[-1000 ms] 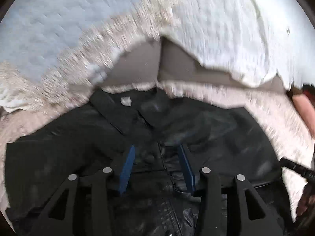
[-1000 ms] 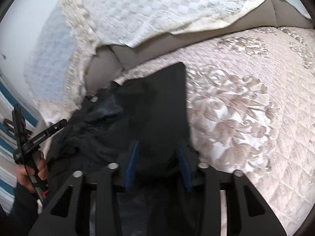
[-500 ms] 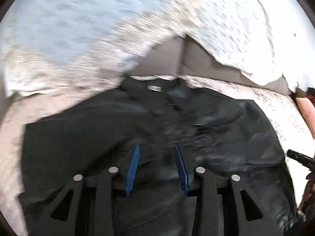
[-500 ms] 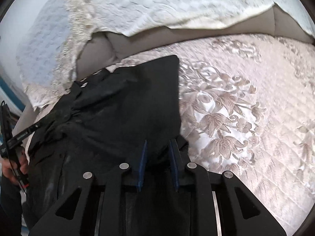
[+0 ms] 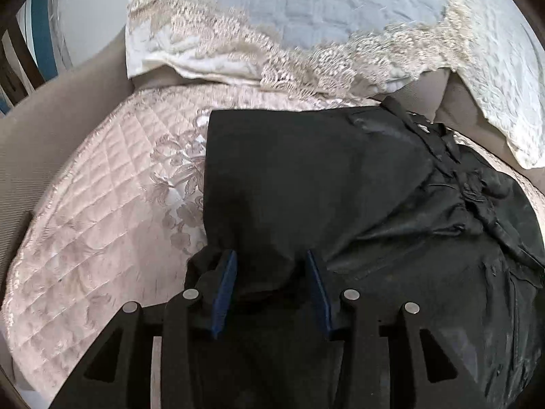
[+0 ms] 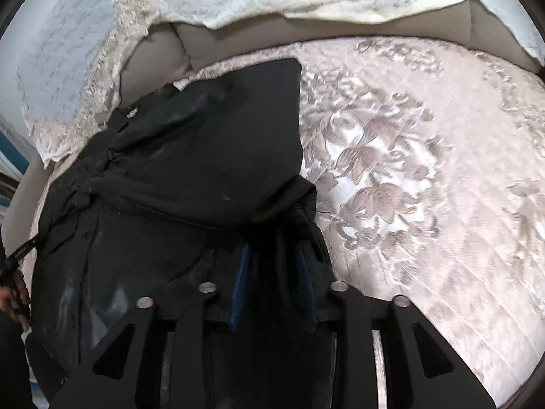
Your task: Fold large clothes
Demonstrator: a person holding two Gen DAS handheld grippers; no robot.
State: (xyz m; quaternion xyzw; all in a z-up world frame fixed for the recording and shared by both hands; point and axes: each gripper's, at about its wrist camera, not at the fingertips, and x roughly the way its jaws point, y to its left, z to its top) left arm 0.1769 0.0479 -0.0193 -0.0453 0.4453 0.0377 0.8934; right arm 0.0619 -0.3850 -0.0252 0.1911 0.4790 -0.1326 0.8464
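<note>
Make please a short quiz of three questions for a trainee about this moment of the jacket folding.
1. True or false: the black jacket lies on a quilted floral cover.
2. On which side of the right tongs is the bare cover? A. left B. right
3. Fill in: black fabric sits between the ____ pads of the left tongs.

Key: 1 true; 2 B; 3 blue
</note>
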